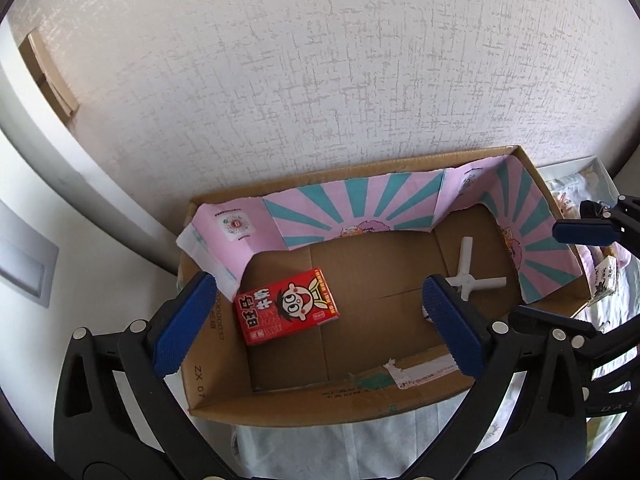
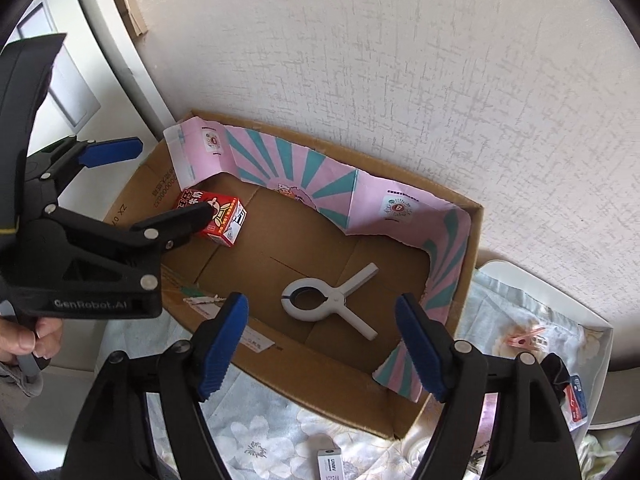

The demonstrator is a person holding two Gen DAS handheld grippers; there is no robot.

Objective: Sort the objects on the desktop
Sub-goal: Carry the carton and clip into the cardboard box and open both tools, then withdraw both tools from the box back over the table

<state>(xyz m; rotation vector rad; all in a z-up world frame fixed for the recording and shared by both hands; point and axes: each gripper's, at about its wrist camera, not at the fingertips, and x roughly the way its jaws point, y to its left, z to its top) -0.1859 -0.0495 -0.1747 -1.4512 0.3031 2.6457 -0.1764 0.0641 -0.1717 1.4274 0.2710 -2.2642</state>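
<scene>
The left gripper [image 1: 320, 320] hangs with jaws spread wide, empty, above a glossy red milk carton [image 1: 287, 306] in the cardboard box [image 1: 320, 400]. The right gripper [image 2: 322, 346], equally released, frames a smooth white plastic clamp [image 2: 326, 300].

Right gripper [image 2: 320, 344] hangs wide apart over cardboard box [image 2: 472, 240], holding nothing. White clamp [image 2: 332, 302] lies flat on box floor between its fingers. Red milk carton [image 2: 224, 222] at box's far left, left gripper [image 2: 160, 184] above it, spread wide. Pink clip [image 2: 526, 338] outside box, right.
</scene>
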